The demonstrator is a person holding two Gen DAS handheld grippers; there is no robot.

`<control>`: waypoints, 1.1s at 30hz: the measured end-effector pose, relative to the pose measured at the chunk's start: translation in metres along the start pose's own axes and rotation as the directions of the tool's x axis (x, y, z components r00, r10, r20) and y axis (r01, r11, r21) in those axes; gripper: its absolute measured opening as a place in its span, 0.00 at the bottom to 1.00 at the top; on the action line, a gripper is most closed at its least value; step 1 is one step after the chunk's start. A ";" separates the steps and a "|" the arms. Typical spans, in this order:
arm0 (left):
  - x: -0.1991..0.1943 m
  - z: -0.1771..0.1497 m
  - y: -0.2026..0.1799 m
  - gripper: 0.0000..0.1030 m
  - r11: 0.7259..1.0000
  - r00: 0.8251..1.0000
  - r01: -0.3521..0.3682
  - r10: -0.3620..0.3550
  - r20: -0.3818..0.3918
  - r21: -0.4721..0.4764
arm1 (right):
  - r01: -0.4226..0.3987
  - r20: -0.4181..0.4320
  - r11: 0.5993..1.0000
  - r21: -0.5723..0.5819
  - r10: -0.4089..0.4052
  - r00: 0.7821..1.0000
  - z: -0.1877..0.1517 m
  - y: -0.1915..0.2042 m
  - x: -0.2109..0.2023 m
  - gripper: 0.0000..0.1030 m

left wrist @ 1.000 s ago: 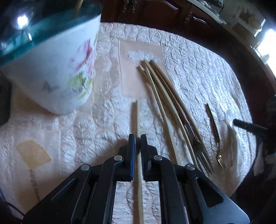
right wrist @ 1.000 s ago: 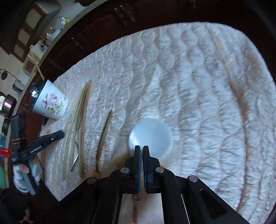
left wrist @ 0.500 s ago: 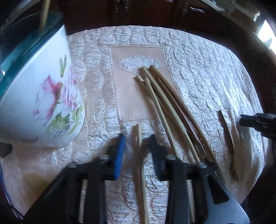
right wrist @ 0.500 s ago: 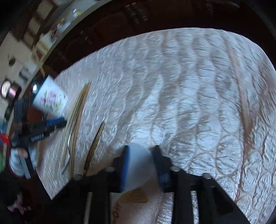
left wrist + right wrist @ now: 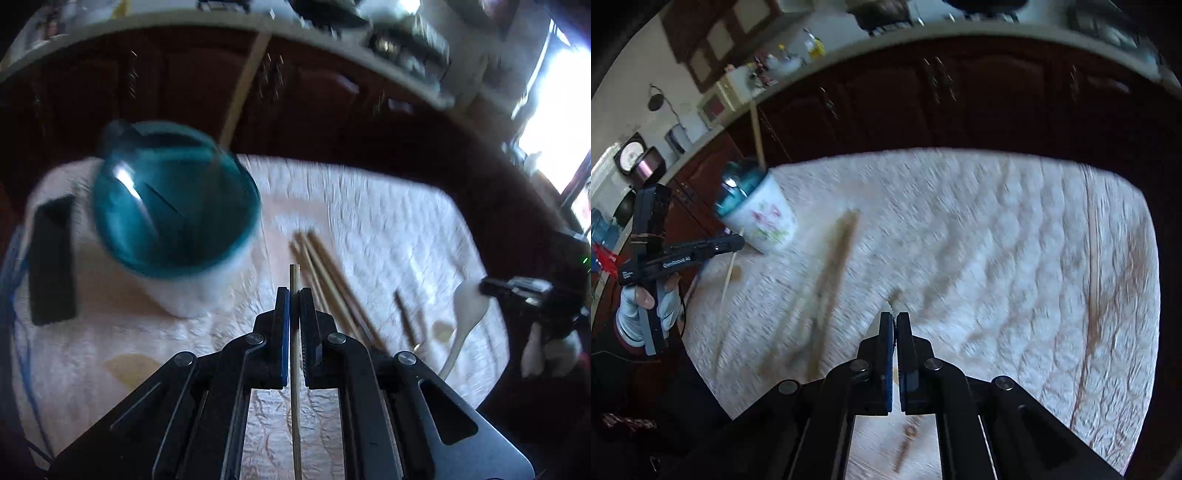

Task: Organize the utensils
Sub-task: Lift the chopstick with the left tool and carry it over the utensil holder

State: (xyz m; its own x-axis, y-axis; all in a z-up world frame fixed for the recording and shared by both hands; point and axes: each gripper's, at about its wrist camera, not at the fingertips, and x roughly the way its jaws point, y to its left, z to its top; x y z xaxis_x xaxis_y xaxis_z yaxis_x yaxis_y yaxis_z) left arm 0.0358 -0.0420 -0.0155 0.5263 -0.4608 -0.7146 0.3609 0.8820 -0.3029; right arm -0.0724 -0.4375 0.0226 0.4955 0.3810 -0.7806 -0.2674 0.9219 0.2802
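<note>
My left gripper (image 5: 294,291) is shut on a single bamboo chopstick (image 5: 294,354) and holds it above the cloth, just right of the floral cup (image 5: 173,218) with its teal rim. One chopstick (image 5: 240,88) stands in the cup. Several more chopsticks (image 5: 332,280) and a small fork (image 5: 406,317) lie on the cloth. My right gripper (image 5: 896,317) is shut on the white spoon (image 5: 466,314), whose bowl shows beside its fingers (image 5: 886,339). The right wrist view also shows the cup (image 5: 757,210) and my left gripper (image 5: 735,242) with its chopstick (image 5: 727,277).
A quilted white tablecloth (image 5: 997,240) covers the table. A black phone-like slab (image 5: 51,258) lies left of the cup. Dark wooden cabinets (image 5: 923,103) stand behind the table. Both views are motion-blurred.
My left gripper opened, then shut on the single chopstick and lifted it. My right gripper opened around the spoon, shut on it and raised it off the cloth.
</note>
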 end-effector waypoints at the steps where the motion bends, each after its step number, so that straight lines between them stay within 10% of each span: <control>1: -0.013 0.003 0.002 0.04 1.000 0.999 -0.005 0.005 0.033 -0.002 | -0.010 0.015 1.000 -0.005 0.010 1.000 0.005 0.005 -0.002 0.01; 18: -0.143 0.053 0.030 0.04 0.996 0.938 -0.072 0.083 0.335 -0.044 | -0.092 0.187 0.986 -0.139 0.117 0.975 0.090 0.117 -0.004 0.01; 33: -0.157 0.087 0.040 0.04 0.980 0.887 -0.195 0.196 0.418 -0.045 | -0.105 0.227 0.984 -0.145 0.136 0.964 0.132 0.151 0.013 0.01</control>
State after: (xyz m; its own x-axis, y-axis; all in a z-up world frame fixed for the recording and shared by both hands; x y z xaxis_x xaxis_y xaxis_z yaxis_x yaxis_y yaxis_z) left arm 0.0348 0.0564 0.1393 0.8594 -0.2774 -0.4296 0.2162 0.9584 -0.1864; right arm 0.0028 -0.2840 0.1286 0.6288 0.5090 -0.5879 -0.4347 0.8569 0.2769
